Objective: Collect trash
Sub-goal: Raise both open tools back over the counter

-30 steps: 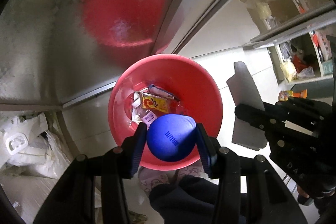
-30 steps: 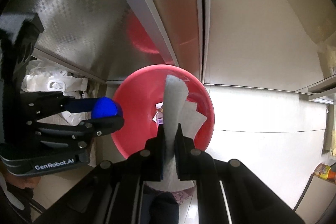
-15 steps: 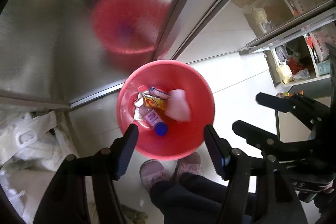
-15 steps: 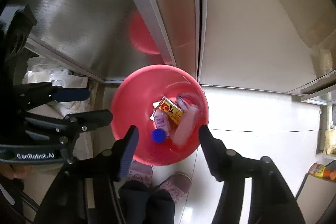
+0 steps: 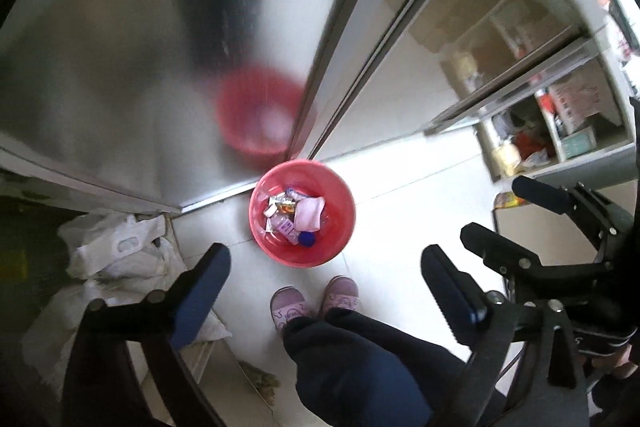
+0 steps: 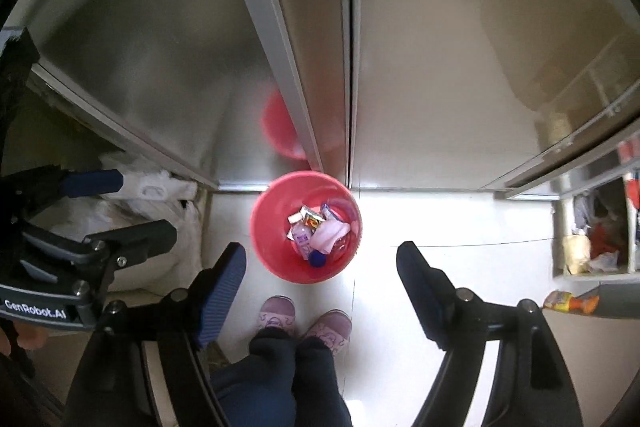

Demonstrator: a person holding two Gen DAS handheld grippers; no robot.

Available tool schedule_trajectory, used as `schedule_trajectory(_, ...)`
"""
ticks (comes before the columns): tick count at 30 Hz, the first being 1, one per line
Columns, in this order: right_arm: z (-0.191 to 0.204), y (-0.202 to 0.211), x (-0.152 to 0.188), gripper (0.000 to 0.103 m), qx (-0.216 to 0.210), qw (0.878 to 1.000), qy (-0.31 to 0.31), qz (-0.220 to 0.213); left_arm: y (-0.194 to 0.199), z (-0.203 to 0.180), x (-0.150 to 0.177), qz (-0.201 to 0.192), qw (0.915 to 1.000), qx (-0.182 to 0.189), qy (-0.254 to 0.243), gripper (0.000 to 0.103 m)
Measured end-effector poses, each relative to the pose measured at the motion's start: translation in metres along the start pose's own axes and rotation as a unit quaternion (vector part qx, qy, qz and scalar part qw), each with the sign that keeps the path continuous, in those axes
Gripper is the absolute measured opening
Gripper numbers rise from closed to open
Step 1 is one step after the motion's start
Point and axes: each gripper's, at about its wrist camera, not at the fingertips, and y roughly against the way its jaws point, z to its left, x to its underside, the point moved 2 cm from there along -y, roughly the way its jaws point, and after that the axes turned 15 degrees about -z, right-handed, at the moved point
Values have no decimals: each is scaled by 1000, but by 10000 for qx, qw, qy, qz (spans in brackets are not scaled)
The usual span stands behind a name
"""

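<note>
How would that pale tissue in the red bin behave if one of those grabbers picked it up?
The tissue looks crumpled and thin, so it would probably flop and weigh next to nothing. Lying loose atop the other trash in the red bin, it likely lifts freely.

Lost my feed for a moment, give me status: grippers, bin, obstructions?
Left gripper open, empty, jaws just been opening. Right gripper same. Blue cap and tissue lie in red bin. Nothing blocking the bin.
</note>
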Motion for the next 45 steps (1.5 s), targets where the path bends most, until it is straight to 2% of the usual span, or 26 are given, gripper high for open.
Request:
schedule_trajectory(1, 1, 14, -6, 78, 32, 10000, -13, -43, 14, -4, -5, -37, 10000, -18, -34, 103)
schedule_trajectory(5, 7, 76, -36, 79, 87, 9997, -14, -225, 75, -18, -30, -251, 9995, -137, -131, 103)
schedule_trajectory(9, 10, 122, -63, 82, 53, 9992, 63, -400, 116, -28, -54, -436, 9987, -197, -146, 103)
schedule_trajectory(15, 15, 167, -98, 86, 26, 9964, 274, -804, 165, -39, -88, -751, 9960, -412, -255, 103)
schedule_trajectory(21, 21, 192, -127, 98, 63, 9916, 575, -1160, 199, -31, -110, -1006, 9925, -658, -200, 103)
schedule_trajectory(23, 24, 192, -136, 101, 113, 9907, 676, -1175, 206, -27, -117, -1043, 9915, -753, -197, 103)
schedule_trajectory(32, 48, 179, -187, 102, -19, 9884, 947, -1190, 217, 20, -160, -1201, 9861, -1143, 71, 103)
schedule_trajectory(37, 72, 156, -228, 102, -139, 9890, 1079, -999, 219, 61, -192, -1147, 9857, -1215, 213, 103)
schedule_trajectory(42, 104, 132, -277, 102, -236, 9869, 1273, -966, 220, 119, -231, -1114, 9835, -1329, 506, 103)
schedule_trajectory(45, 126, 120, -309, 102, -553, 9848, 1330, -972, 222, 153, -250, -1085, 9816, -1477, 533, 103)
